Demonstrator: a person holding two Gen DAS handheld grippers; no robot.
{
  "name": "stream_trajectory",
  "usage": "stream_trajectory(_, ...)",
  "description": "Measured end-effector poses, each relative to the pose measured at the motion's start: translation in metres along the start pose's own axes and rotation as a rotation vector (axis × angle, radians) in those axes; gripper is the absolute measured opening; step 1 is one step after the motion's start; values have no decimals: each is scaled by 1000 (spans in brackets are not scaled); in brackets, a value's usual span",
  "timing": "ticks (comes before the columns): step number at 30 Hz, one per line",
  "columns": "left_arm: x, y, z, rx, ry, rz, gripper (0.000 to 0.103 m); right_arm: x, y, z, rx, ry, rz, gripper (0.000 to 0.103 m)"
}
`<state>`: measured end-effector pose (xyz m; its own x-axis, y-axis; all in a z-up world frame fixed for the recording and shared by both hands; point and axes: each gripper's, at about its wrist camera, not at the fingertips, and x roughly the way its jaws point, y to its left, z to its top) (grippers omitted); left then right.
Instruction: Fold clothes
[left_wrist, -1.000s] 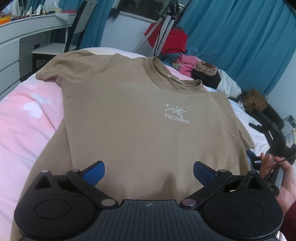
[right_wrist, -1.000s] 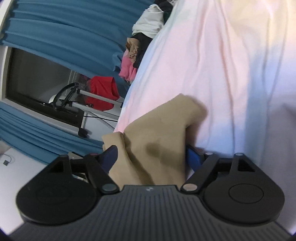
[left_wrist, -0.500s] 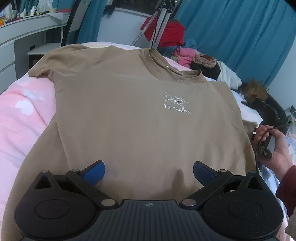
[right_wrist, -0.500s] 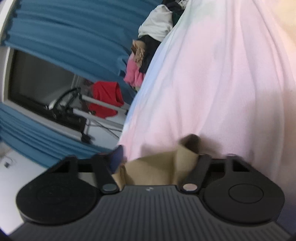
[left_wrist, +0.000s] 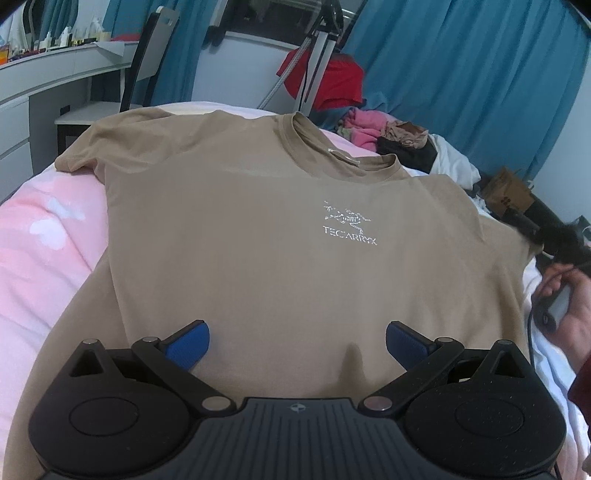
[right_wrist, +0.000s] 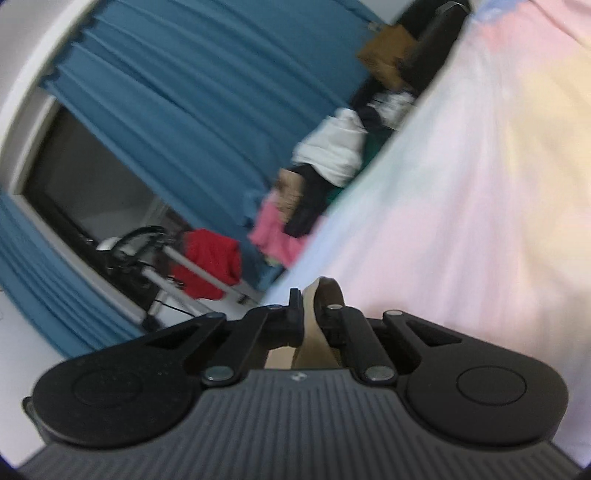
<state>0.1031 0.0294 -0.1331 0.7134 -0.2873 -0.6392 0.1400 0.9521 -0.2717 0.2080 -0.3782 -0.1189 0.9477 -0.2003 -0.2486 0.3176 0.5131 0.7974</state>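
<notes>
- Shirt (left_wrist: 258, 236) lay flat, face up, on bed (left_wrist: 40, 251); no fold made yet.
- Left tongs (left_wrist: 295, 341) gaped over hem, empty.
- Right tongs (right_wrist: 314, 306) pinched tan cloth, probably a sleeve; view blurred.

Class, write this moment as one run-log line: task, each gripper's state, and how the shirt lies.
task: fold clothes | left gripper: open over hem | right gripper: shut on shirt sleeve | shirt: flat, logo up, on bed
</notes>
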Motion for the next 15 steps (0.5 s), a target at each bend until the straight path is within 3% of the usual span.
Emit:
stream_trajectory(4, -1, -2, -1, 13, -5, 0, 103, -7, -18, -1, 12, 47, -31, 5)
stream_trajectory(10, -3, -4, -2, 32, -12, 1, 103, -27, 1, -3, -73, 74, 8, 5)
stream_trajectory(15, -4, -6, -3, 47, -17, 1, 103, -38, -6, -4, -60, 86, -120, 9)
